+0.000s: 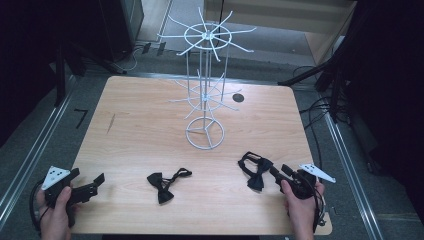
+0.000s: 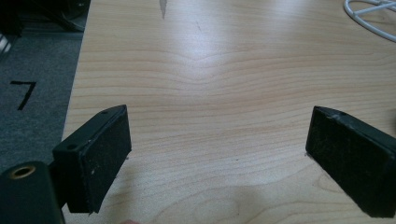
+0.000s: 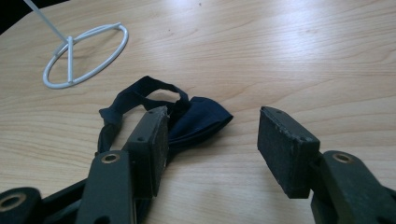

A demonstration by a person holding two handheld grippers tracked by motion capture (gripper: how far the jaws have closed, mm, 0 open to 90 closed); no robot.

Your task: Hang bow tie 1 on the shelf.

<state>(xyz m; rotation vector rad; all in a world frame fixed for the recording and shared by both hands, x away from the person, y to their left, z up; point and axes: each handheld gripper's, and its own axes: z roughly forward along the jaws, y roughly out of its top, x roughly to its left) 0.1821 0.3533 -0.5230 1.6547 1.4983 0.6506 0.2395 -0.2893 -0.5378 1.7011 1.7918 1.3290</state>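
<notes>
The right gripper (image 3: 210, 144) lies low and level, jaws spread beside a dark bow tie (image 3: 196, 119); the left gripper (image 2: 217, 158) rests wide apart over bare table (image 2: 210, 70).

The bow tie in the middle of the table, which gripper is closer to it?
Left, though not by much. The left gripper sits off to the middle bow tie's left, jaws open over bare wood. The right gripper is farther off to its right, open beside the other bow tie.
</notes>
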